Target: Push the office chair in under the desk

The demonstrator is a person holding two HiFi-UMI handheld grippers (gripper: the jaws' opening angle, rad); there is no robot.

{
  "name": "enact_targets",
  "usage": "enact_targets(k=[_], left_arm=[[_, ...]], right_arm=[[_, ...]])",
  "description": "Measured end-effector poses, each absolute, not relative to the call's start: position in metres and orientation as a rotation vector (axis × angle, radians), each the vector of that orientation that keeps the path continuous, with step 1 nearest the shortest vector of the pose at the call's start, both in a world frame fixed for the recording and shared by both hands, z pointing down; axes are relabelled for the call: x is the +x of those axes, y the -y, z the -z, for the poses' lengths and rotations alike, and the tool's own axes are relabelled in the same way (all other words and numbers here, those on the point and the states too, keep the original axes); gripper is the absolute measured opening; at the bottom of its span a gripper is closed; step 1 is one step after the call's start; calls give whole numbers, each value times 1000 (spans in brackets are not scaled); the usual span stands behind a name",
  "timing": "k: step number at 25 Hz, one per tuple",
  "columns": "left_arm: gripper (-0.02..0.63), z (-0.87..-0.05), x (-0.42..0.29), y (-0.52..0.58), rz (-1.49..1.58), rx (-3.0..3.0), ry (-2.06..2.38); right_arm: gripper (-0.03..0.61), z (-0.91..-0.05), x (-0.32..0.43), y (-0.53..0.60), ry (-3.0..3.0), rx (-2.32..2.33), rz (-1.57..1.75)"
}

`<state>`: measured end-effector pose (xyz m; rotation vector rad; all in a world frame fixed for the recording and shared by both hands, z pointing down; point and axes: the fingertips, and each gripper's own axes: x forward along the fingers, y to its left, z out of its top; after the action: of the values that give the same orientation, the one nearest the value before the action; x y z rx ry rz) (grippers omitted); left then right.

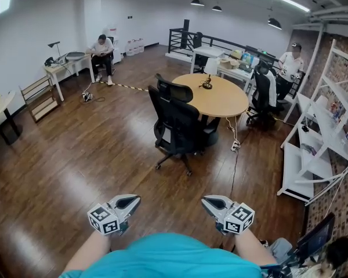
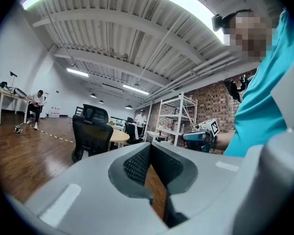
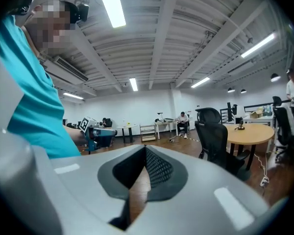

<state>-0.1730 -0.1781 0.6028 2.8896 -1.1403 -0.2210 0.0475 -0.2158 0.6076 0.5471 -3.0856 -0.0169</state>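
Two grippers closed and empty: left gripper (image 1: 130, 201), right gripper (image 1: 211, 202), both well apart from chair (image 1: 177, 126). Chair stands at near edge of round desk (image 1: 220, 97), backrest toward camera, seat apparently still out. Push not begun; approach, contact with backrest and shove all remain. Overlap of seat with desk top hard to judge; desk legs hidden behind chair.

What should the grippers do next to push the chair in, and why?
Probably move forward to the chair: it stands out from the desk, far ahead of the left gripper and right gripper, both shut and empty.
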Motion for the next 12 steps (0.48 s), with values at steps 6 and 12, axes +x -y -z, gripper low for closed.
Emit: enact_targets(k=[6,12], left_arm=[[26,-601,-213,82,214,2903,1120],[26,-595,-248,2,219,2916,1131]], right_arm=[[0,-601,-1,128,3069,527,38],[1,-600,-45,54,3040,464,63]])
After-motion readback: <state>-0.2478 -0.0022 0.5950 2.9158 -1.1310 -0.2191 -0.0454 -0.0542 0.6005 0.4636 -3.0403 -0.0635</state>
